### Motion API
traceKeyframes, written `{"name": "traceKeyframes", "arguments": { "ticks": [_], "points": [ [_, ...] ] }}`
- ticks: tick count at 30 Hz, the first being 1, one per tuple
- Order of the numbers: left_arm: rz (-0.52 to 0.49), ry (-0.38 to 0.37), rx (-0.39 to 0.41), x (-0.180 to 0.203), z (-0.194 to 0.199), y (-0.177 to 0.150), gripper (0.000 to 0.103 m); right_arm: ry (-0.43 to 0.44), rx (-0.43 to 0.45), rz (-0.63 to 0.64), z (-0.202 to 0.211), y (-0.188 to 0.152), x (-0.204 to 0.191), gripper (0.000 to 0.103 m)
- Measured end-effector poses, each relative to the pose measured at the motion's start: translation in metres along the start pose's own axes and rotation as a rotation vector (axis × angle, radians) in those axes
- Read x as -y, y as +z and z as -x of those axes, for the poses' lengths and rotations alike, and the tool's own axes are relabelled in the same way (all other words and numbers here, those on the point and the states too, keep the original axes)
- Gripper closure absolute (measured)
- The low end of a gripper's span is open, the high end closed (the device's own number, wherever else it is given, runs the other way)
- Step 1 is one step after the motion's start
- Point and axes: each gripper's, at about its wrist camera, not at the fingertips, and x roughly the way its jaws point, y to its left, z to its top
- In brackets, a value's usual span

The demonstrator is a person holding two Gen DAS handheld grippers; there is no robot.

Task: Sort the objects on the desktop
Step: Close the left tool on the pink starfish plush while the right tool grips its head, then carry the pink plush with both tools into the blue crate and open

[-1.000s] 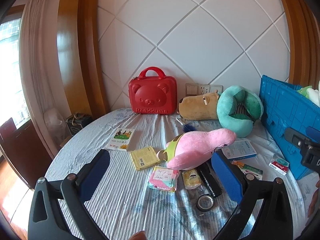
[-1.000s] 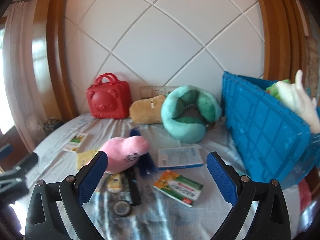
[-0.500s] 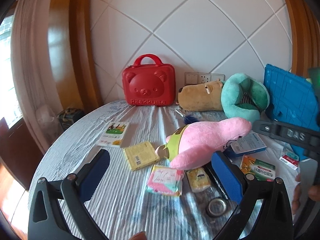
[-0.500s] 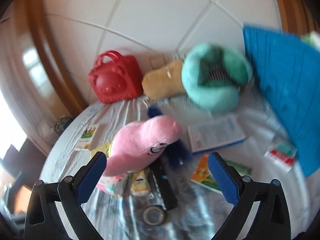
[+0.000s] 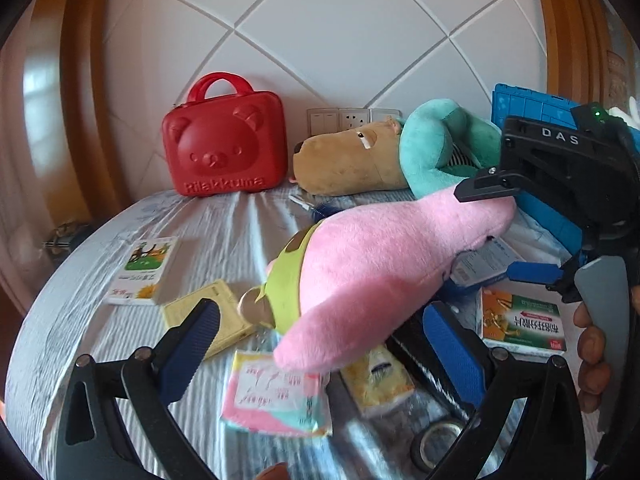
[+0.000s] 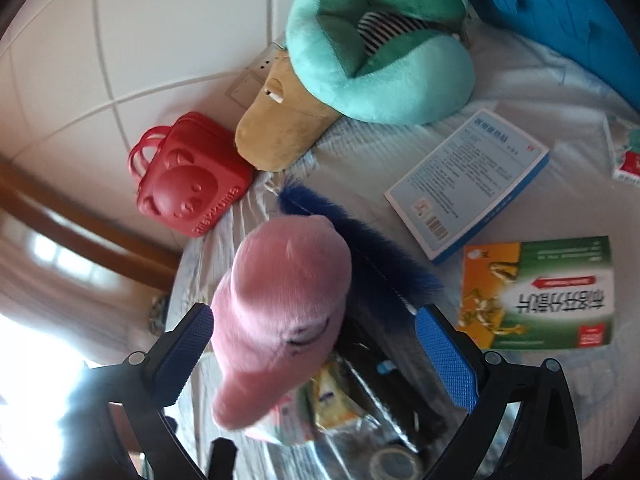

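Left wrist low over table facing wall, right wrist tilted downward, both near pink plush (image 5: 384,276).

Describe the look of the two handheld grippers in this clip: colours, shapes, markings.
Both the left gripper and the right gripper have black angular frames with silver rivets and blue, finely textured finger pads. In the left wrist view the right unit shows white "DAS" lettering, a green LED and a grey handle.

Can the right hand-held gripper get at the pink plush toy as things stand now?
Probably yes. The right hand-held gripper is open, and the pink plush toy lies between its fingers, on top of the clutter, with nothing over it. Whether the pads touch it I cannot tell.
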Motion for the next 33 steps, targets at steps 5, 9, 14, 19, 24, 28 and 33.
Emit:
{"name": "traceKeyframes", "arguments": {
  "ticks": [5,9,14,19,24,28,33],
  "points": [
    [-0.022,-0.001,-0.010,-0.003,-0.020,-0.001,0.000,-0.042,0.005,0.017,-0.019,0.007,-0.010,0.001],
    [-0.029,-0.007,0.002,-0.007,-0.028,-0.005,0.004,-0.087,0.019,0.084,-0.033,0.003,-0.021,0.007],
    [-0.071,-0.062,0.003,0.000,-0.035,-0.009,0.049,-0.116,0.074,0.198,-0.039,-0.005,-0.037,0.037],
    [-0.108,-0.073,0.006,0.005,-0.032,-0.011,0.074,-0.097,0.062,0.286,-0.038,-0.004,-0.053,0.054],
    [-0.096,-0.081,0.003,-0.001,-0.024,-0.007,0.083,-0.054,0.041,0.361,-0.028,-0.006,-0.069,0.058],
    [-0.101,-0.086,0.038,0.000,-0.007,-0.004,0.090,-0.052,0.079,0.477,-0.008,-0.016,-0.098,0.060],
    [-0.110,-0.101,0.077,0.005,0.014,0.012,0.093,-0.053,0.138,0.578,0.022,-0.025,-0.127,0.060]
  ]
}}
